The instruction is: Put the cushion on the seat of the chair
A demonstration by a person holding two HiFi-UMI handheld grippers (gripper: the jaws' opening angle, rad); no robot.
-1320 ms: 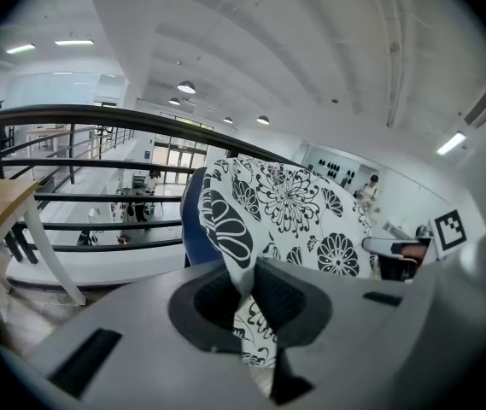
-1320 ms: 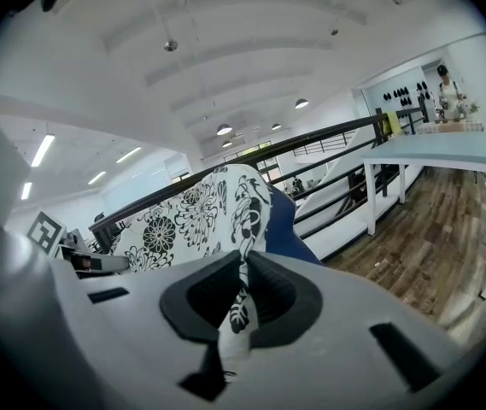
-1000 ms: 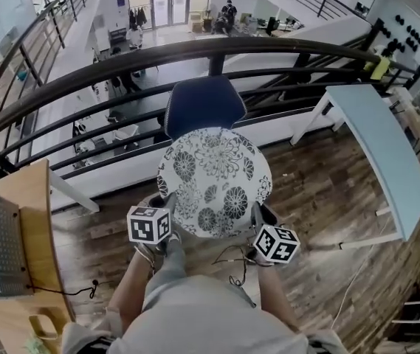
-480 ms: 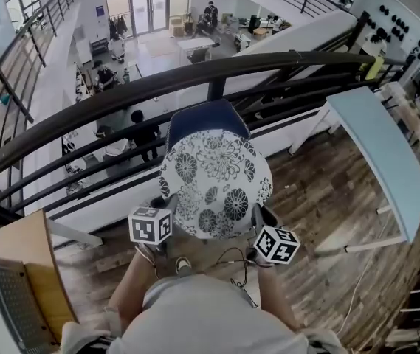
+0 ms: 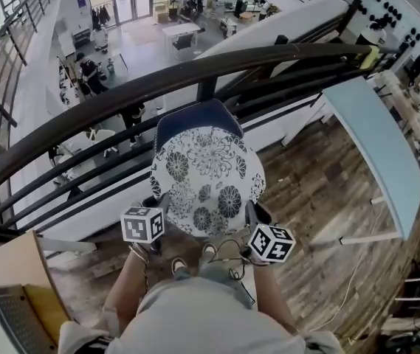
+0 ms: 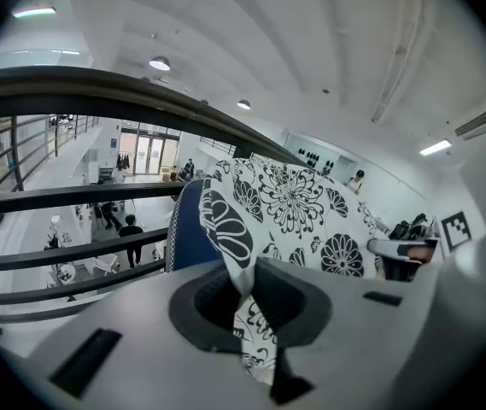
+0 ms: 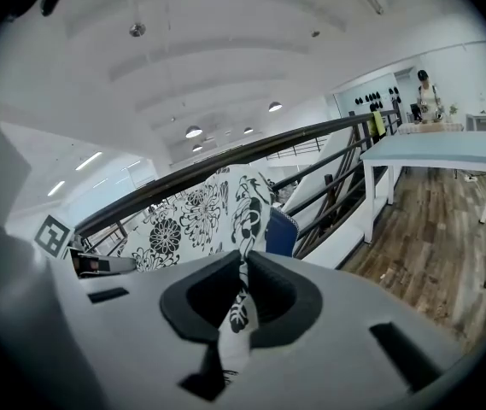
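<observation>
While left gripper and right gripper pinch cushion, blue chair behind.

A dark railing overlooks a lower hall, beside wooden floor and a pale blue table.

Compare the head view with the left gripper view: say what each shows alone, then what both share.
Only the head view: the pale blue table, the laptop, the wood floor and the person's legs, seen from above.
Only the left gripper view: the ceiling lamps, and the left gripper up close, jaws shut on a fold of the flowered cushion.
Both: the cushion, the blue chair behind it, the black railing beyond, and the right gripper at the cushion's other side.
</observation>
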